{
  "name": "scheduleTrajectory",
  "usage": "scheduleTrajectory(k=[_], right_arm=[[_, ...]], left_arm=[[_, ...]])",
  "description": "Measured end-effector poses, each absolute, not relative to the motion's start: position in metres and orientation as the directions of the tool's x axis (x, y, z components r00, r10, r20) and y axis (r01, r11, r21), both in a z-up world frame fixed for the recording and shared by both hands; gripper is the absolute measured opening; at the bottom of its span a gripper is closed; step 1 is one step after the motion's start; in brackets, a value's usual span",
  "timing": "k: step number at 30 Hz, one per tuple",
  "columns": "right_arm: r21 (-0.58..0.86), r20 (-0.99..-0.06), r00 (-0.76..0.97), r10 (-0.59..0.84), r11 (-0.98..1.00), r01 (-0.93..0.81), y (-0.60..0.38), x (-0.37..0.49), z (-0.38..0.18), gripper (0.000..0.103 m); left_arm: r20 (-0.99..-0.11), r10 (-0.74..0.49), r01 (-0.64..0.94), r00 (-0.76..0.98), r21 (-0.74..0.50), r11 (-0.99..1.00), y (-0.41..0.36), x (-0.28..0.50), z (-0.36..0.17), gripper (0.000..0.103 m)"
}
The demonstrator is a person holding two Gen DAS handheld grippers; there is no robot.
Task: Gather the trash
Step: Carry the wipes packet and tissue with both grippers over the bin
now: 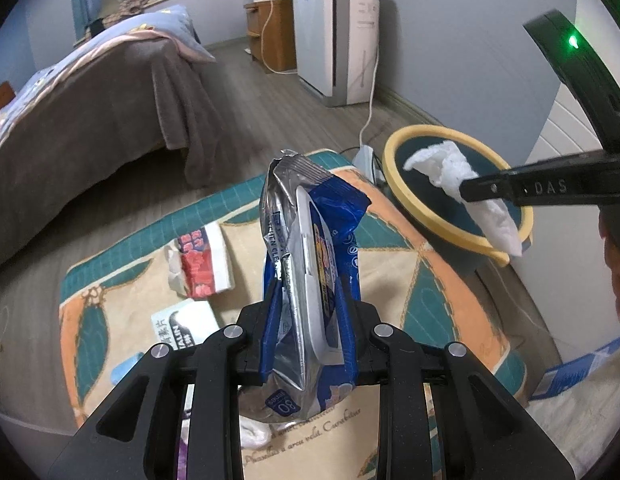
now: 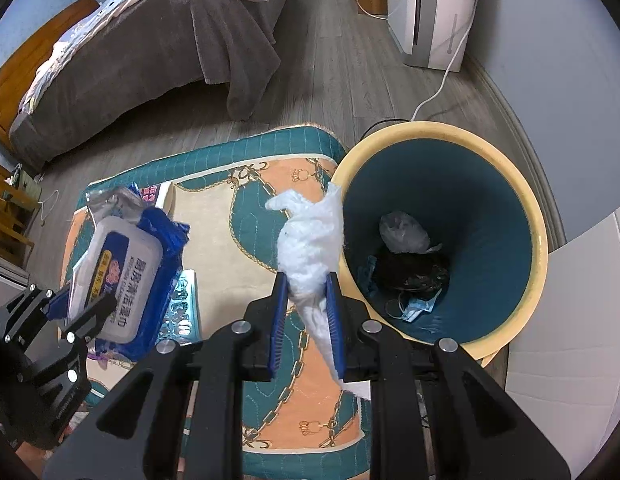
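My left gripper is shut on a blue and silver wet-wipe pack and holds it upright above the patterned rug. The pack also shows in the right wrist view, in the left gripper. My right gripper is shut on a crumpled white tissue, held at the near rim of the yellow bin with a teal inside. In the left wrist view the tissue hangs over the bin from the right gripper.
The bin holds a grey bag, dark trash and a blue face mask. On the rug lie a red and white packet and a white packet. A bed stands left, a white appliance and cable behind.
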State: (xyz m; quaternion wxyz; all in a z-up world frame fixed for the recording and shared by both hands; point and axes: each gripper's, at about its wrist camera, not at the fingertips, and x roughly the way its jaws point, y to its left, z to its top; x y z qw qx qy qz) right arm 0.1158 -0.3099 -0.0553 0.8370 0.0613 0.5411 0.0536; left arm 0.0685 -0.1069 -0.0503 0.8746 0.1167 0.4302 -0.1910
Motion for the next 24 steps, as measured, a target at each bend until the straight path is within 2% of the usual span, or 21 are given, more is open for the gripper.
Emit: scheduleTrajectory(k=[11,24], right_arm=[[0.2,-0.88,0.446,0.165,0.979,0.034,-0.338,0.117,-0.05,0.019],[0.201,-0.875,0.479,0.076,0.956,0.215,-0.412,0.115,-0.055,0.019]], left_arm=[[-0.8,-0.232,0.472,0.553,0.072,0.879,-0.138,0.061,-0.044,0.028],[-0.795,-0.332,0.576,0.508,0.026,0.817,-0.211,0.072,-0.033,0.028]])
